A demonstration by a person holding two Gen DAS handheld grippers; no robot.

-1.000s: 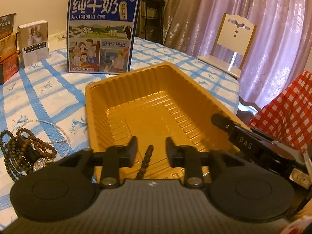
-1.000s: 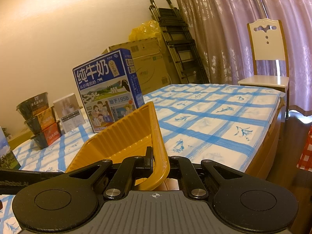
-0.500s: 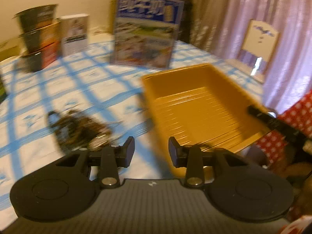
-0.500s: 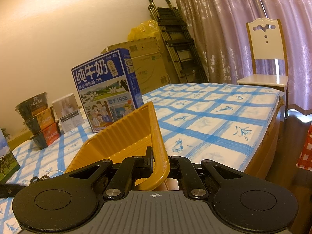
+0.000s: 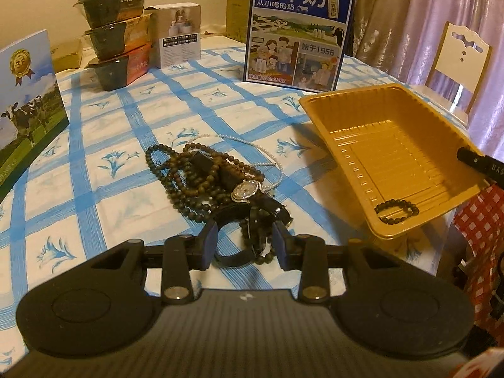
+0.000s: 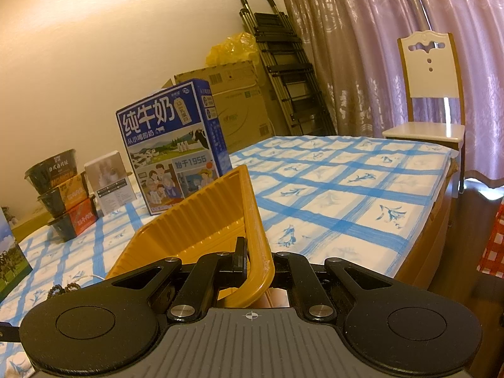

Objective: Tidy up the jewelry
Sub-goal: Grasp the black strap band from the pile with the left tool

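A pile of jewelry point(image 5: 217, 179) lies on the blue-checked tablecloth: dark bead strands, a thin pearl chain, a silver-faced watch point(image 5: 246, 190) and a black strap. My left gripper point(image 5: 245, 242) is open, its fingers either side of the pile's near end, low over the cloth. A yellow plastic tray point(image 5: 365, 110) sits tilted at the right, with one dark bead bracelet point(image 5: 397, 210) in its near corner. My right gripper point(image 6: 258, 263) is shut on the tray's near rim point(image 6: 256, 230) and holds it raised.
A blue milk carton point(image 5: 300, 30) stands behind the tray. Stacked food bowls point(image 5: 116, 34), a small white box point(image 5: 179, 42) and a cow-print box point(image 5: 26, 100) stand at the back left. A white chair point(image 5: 460, 60) and a red-checked cloth point(image 5: 482, 230) are off the table's right edge.
My left gripper let the bead bracelet drop in the tray, then swung left and now straddles the jewelry pile. The right gripper and tray have barely moved.
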